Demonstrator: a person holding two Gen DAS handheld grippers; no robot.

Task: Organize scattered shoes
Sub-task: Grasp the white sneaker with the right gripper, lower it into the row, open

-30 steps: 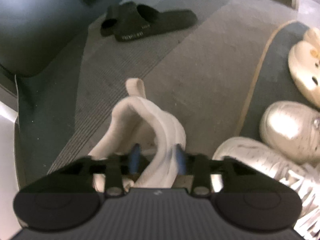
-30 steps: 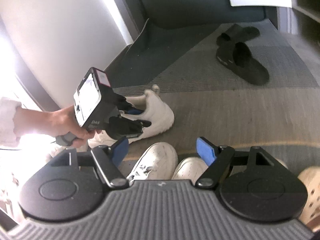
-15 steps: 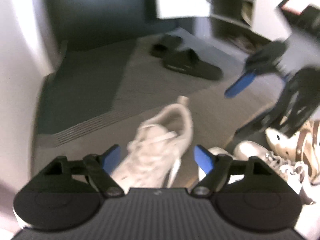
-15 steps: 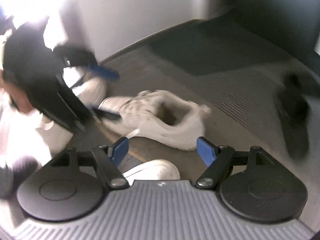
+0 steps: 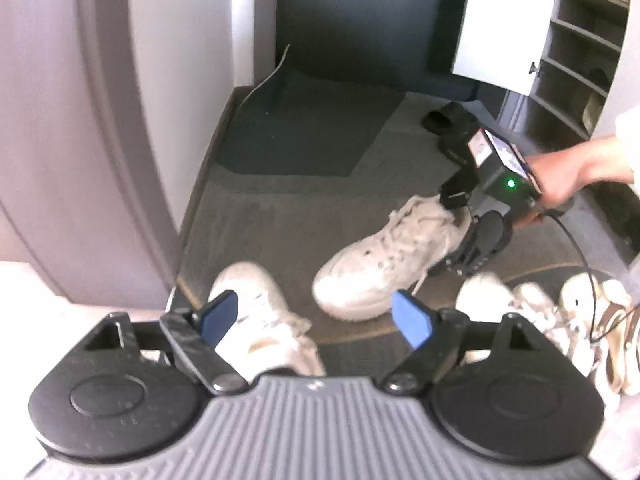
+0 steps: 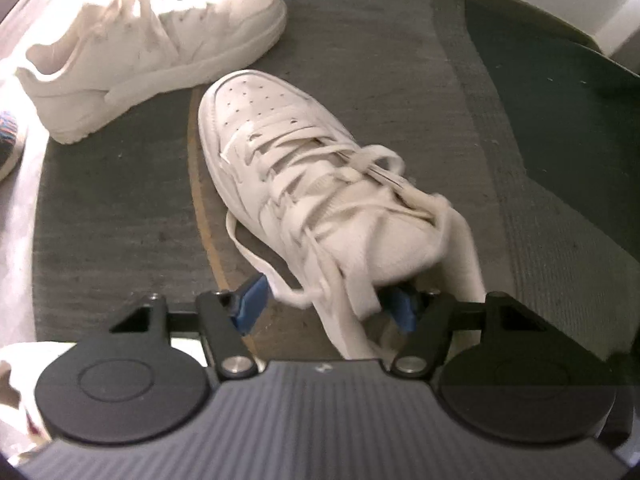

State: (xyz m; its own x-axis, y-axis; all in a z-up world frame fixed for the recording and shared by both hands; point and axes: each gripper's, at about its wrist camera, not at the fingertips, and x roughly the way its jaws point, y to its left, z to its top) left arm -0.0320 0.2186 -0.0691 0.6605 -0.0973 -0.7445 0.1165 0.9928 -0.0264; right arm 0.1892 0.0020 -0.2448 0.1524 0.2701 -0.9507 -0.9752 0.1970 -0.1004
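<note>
An entryway floor with shoes scattered over a grey carpet (image 5: 280, 208) and a dark round mat (image 6: 120, 200). The left wrist view shows four white sneakers – one in mid-floor (image 5: 384, 256), one just below the left gripper (image 5: 256, 320), and two near the right edge (image 5: 520, 304) – plus a tan-and-white pair at the far right (image 5: 608, 328) and a pair of black slides (image 5: 444, 116) farther back. The left gripper (image 5: 316, 320) hangs above the floor, its jaws opening with nothing between them. The right gripper (image 5: 460, 220), held in a hand (image 5: 560, 184), reaches down into the collar of the mid-floor sneaker; a cable runs from it across the shoes at the right. From the right wrist view the same sneaker (image 6: 304, 176) lies across the mat's edge with its toe pointing away, and its heel collar and loose laces sit between the blue fingers (image 6: 252, 304) as the jaws are closing – whether the pads already press the collar cannot be told. A second white sneaker (image 6: 152, 52) lies on the mat just beyond its toe, apart from it. An open shoe cabinet (image 5: 580, 60) with shelves stands at the back right, beside a dark doorway (image 5: 352, 20).
</note>
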